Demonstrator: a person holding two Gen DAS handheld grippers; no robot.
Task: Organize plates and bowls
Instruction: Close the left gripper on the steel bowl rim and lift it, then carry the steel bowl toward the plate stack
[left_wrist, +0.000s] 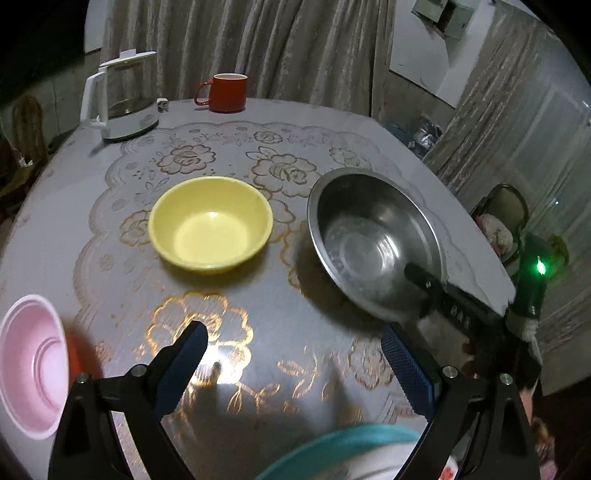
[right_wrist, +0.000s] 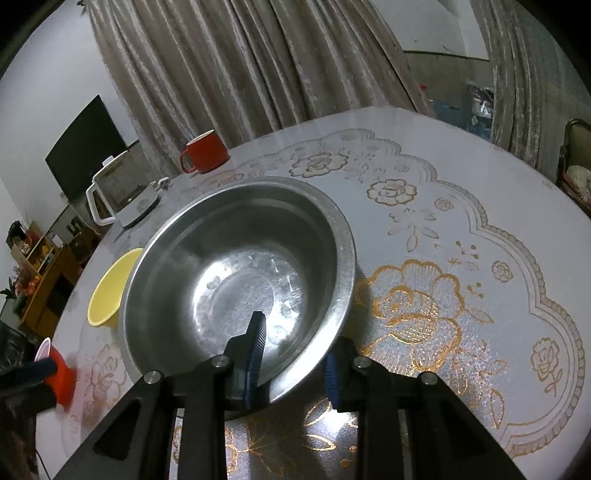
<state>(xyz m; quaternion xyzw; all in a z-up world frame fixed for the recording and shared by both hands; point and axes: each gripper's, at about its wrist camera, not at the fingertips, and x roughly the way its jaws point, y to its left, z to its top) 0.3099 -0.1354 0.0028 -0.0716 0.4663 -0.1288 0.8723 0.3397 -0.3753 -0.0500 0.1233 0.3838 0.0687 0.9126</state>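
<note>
Four bowls showed on the round table (left_wrist: 369, 129), one of each kind. The steel bowl (right_wrist: 236, 266) sat right of centre, tilted, its near edge raised off the cloth, and the right gripper (right_wrist: 293, 354) pinched its near rim: one blue pad lay inside the wall and the other outside, both pressed to the metal. In the left wrist view the same steel bowl (left_wrist: 373, 240) showed with that gripper's dark finger reaching over its rim from the right. A single yellow bowl (left_wrist: 210, 223) stood upright and empty just beside the steel one on its left, a narrow strip of cloth between them. One pink bowl (left_wrist: 31, 373) lay at the left edge of the table, tipped toward the camera, with something red just beside it that was too blurred to tell. The left gripper (left_wrist: 295, 362) hovered over bare cloth with its fingers spread wide and nothing between them. Below it a teal rim (left_wrist: 343, 446), a plate or bowl, cut across the lower edge of the view, blurred and only partly seen. At the far side stood one red mug (left_wrist: 227, 92) and one white glass kettle (left_wrist: 122, 99), well apart from the bowls. Curtains (right_wrist: 236, 66) hung behind the table, a dark television (right_wrist: 86, 147) sat on the left wall, and a chair (left_wrist: 506, 210) stood beyond the right edge.
</note>
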